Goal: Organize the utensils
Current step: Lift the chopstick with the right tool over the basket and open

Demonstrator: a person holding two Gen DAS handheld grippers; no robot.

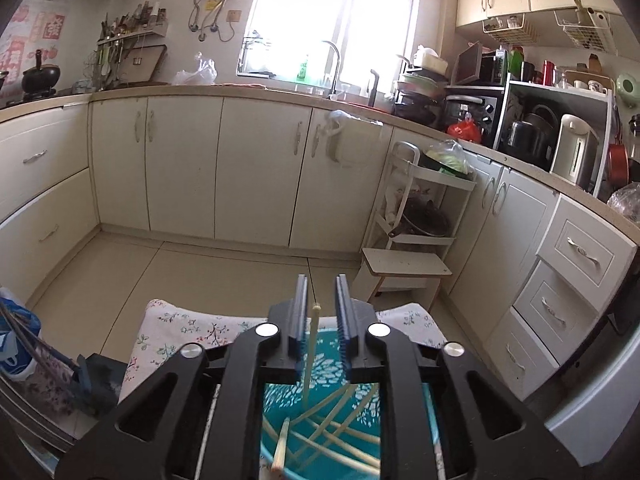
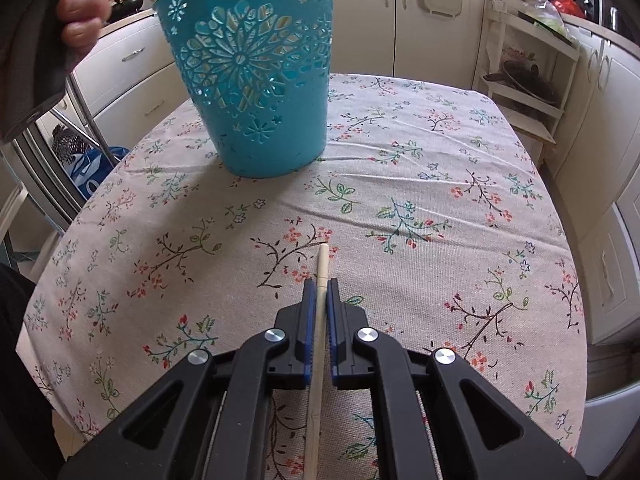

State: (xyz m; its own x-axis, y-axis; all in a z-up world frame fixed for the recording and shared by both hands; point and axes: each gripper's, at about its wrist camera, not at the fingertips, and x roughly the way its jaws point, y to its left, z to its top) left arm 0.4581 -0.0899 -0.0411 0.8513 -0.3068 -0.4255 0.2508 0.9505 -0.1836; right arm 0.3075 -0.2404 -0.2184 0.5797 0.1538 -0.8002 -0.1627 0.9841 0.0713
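A teal perforated bucket (image 2: 256,76) stands on the floral tablecloth (image 2: 420,200) at the far left. In the left wrist view I look down into the bucket (image 1: 332,384), which holds several pale chopsticks (image 1: 340,432). My left gripper (image 1: 323,304) is open above it, and one chopstick (image 1: 310,356) stands upright between its fingers, close to the left one. My right gripper (image 2: 320,288) is shut on a pale chopstick (image 2: 321,300) just above the cloth, near the table's front; the stick's tip pokes out ahead of the fingers.
Cream kitchen cabinets (image 1: 256,168) ring the room. A white rack (image 1: 416,220) stands beyond the table. A person's hand (image 2: 86,12) shows at the upper left of the right wrist view. A blue bag (image 2: 92,168) lies on the floor left of the table.
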